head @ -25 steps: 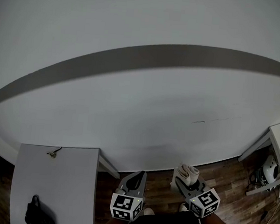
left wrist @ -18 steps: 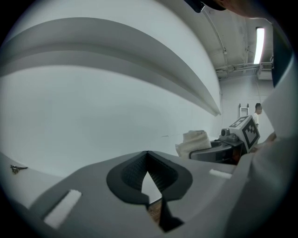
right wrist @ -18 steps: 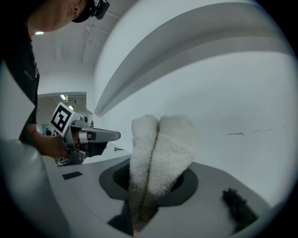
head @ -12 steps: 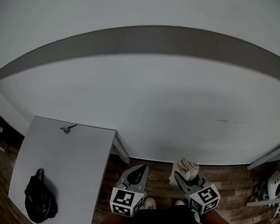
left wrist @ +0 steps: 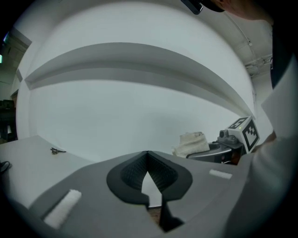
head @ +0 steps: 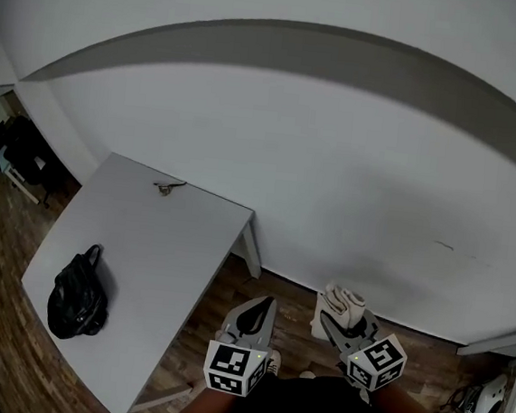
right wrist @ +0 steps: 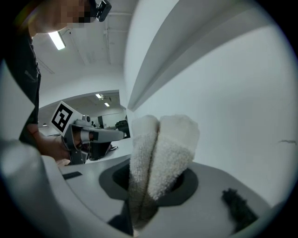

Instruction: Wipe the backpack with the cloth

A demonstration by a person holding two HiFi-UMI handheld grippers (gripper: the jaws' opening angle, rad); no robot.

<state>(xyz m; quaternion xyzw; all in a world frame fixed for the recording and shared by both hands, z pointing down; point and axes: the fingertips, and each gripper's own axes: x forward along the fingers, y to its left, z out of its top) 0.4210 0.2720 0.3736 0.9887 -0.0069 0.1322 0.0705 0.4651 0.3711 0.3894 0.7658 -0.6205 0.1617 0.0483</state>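
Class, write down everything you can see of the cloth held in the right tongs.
The cream terry cloth looks soft and nubbly, folded so two rounded lobes stick out past the right tongs, which are shut on its lower part. Only the jaws touch it.

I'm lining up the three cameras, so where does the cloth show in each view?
Head view: cloth lower centre-right, held in the right hand-held gripper.
Left gripper view: cloth right of centre, below the middle.
Right gripper view: cloth at centre, clamped between the jaws.
Shared landmark: the white wall behind the cloth.
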